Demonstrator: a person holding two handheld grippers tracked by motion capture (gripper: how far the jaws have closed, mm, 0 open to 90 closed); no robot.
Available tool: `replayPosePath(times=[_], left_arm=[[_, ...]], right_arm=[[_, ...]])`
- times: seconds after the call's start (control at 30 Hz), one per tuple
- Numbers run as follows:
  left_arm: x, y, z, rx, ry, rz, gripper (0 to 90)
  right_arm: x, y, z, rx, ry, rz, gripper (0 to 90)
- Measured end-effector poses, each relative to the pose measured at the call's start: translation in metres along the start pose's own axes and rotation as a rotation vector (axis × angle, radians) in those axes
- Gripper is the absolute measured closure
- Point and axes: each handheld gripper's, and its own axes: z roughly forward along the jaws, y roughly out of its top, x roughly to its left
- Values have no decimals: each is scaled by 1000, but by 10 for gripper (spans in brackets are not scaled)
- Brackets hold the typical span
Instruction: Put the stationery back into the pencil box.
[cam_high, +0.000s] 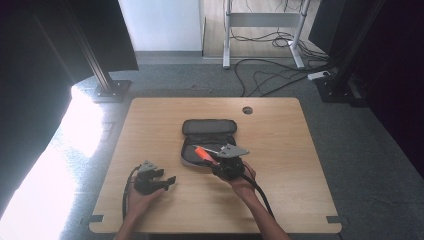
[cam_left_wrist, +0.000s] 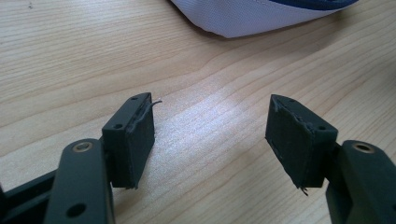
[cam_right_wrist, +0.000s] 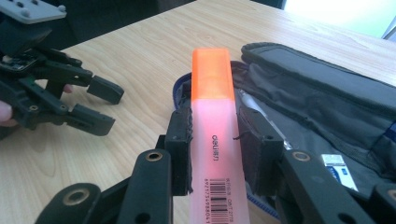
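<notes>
Right hand-held gripper (cam_right_wrist: 215, 154) clamps an orange highlighter (cam_right_wrist: 215, 116) over the open pencil case (cam_right_wrist: 327, 93); barcode readable in its own view. Left hand-held gripper (cam_left_wrist: 210, 140) open, empty, above the desk (cam_left_wrist: 70, 56).

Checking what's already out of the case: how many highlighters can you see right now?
1: the orange highlighter, clamped in the right gripper above the open pencil case. More may be hidden inside the case.

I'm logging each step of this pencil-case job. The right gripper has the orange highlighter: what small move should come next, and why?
Probably carry the highlighter clear of the open case toward bare table and set it down. The right gripper is shut on its barrel, holding it over the case's near edge, so it looks freshly lifted out. The left gripper rests open on the table, holding nothing, so it need not move.
</notes>
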Motion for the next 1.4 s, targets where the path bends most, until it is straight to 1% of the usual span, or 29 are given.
replayPosePath(times=[0.07, 0.27, 0.53, 0.67, 0.83, 1.0, 1.1, 1.17, 1.4], left_arm=[[0, 0, 0, 0, 0, -1, 333], [0, 0, 0, -1, -1, -2, 333], [0, 0, 0, -3, -2, -3, 332], [0, 0, 0, -4, -3, -5, 332], [1, 0, 0, -3, -4, -3, 332], [1, 0, 0, -4, -6, -4, 332], [2, 0, 0, -4, -10, -6, 332], [2, 0, 0, -3, -10, -6, 332], [2, 0, 0, -4, -12, -7, 332]], right_arm=[[-2, 2, 1, -2, -3, 0, 661], [-9, 5, 7, 14, -11, 4, 661], [-12, 10, 14, 25, -13, 0, 661], [-16, 12, 19, 42, -19, 0, 660], [-20, 17, 25, 46, -25, 7, 660], [-24, 20, 34, 52, -32, 4, 660], [-27, 21, 40, 57, -37, -5, 660], [-29, 21, 44, 65, -33, 5, 661], [-33, 18, 54, 69, -30, 16, 660]])
